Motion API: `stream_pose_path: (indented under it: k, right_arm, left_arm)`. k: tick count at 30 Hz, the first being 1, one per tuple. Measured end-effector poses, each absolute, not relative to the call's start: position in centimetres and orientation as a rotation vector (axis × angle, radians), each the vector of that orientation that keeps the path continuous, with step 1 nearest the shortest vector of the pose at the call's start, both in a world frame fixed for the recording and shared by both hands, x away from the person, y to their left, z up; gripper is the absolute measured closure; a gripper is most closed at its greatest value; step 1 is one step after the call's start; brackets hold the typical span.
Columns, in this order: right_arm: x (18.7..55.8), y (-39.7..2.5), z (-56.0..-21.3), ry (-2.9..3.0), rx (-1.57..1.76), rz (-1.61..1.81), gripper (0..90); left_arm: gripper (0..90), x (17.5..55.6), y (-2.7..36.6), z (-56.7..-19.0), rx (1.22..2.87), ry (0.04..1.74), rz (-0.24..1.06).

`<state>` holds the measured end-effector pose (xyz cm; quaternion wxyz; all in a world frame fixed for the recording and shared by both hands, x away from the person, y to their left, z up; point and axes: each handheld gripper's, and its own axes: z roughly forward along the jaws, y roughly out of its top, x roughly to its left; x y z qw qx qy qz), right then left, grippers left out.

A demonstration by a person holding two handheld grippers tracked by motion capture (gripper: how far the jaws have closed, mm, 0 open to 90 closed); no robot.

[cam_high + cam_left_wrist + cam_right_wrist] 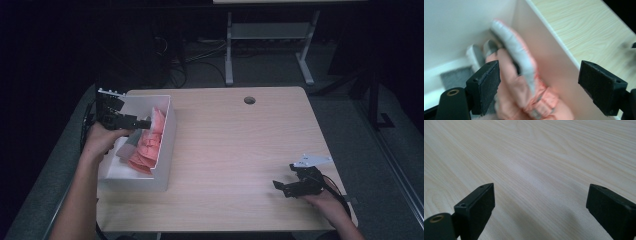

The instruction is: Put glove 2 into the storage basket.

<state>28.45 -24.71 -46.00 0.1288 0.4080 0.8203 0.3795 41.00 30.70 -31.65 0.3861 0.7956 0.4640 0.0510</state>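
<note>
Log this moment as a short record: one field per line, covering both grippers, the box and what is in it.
left gripper: jaws open, reaching into the box, straddling its wall
right gripper: jaws open, holding nothing, low over bare table
white box: open top, at the table's left edge
pink and grey gloves: piled in the box against its right wall
table: light wood

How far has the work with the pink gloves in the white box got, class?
Done: nothing has been lifted out; the pink and grey gloves lie inside the white box. In hand: the left gripper reaches into the box, jaws open around one glove but not closed. Left: closing on it and lifting. The right gripper rests open over bare table.
</note>
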Motion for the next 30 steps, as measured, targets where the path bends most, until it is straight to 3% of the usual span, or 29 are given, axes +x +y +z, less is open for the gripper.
stream_pose_path:
  k: [14, 30]
  right_arm:
    - [28.4, -24.7, -46.0, 2.386, 1.18, 1.1, 8.0]
    - [28.4, -24.7, -46.0, 2.386, 1.181, 1.104, 8.0]
  left_arm:
    - [17.2, 39.2, 24.0, -29.0, 2.082, 0.96, 0.166]
    - [17.3, 37.5, 16.7, -30.7, 2.179, 0.85, 0.148]
